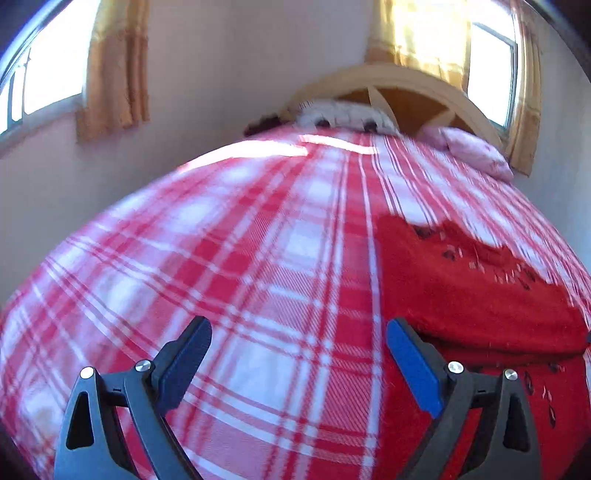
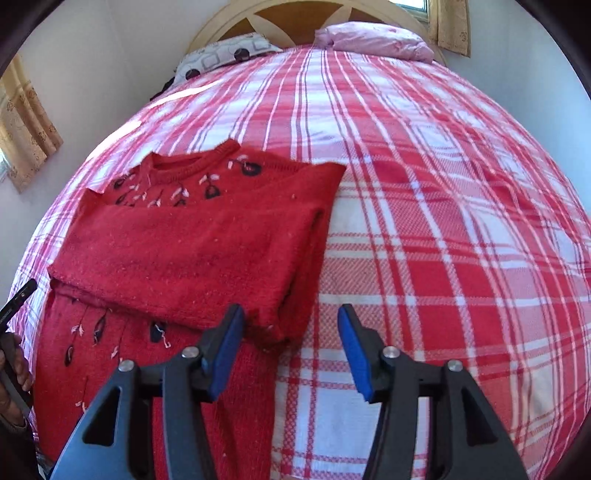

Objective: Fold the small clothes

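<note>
Sweater (image 2: 192, 240): red knit, part-folded on plaid bed (image 2: 424, 206), collar toward headboard. I read my right tongs (image 2: 291, 350) nearer, its hem corner just left of their tips; left tongs (image 1: 299, 365) sit beside its other edge. Both wide open, empty.

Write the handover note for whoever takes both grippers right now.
Left gripper: jaws open, empty, over the plaid bedspread, left of the red sweater.
Right gripper: jaws open, empty, at the sweater's lower right edge.
Done: sleeves appear folded in across the chest; neckline points toward the headboard.
Left: the lower body is unfolded; probably fold the hem up, then smooth it.
</note>
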`<action>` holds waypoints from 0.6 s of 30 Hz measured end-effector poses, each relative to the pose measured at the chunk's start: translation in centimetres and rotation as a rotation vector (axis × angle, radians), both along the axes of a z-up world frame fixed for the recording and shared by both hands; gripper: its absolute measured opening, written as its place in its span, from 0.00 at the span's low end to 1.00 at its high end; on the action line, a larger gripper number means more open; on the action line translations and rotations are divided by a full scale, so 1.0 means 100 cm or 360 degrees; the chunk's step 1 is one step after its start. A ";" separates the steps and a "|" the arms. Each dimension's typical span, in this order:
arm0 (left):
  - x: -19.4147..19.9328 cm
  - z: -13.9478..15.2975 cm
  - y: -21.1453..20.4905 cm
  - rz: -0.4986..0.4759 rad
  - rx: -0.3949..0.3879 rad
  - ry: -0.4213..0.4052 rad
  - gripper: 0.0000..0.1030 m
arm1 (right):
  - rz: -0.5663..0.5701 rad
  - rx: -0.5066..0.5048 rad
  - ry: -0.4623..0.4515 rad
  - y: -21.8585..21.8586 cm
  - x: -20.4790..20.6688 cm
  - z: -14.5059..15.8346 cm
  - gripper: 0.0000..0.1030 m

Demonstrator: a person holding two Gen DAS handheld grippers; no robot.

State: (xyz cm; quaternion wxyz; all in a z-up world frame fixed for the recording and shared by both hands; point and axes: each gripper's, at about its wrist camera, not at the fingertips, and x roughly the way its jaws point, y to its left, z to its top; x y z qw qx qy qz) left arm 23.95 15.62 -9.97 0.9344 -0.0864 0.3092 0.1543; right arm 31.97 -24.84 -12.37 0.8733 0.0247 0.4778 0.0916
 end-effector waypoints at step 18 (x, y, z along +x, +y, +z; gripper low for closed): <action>0.110 -0.062 -0.007 -0.0019 0.0064 0.0484 0.93 | 0.0030 -0.0056 0.0055 0.023 0.059 -0.022 0.23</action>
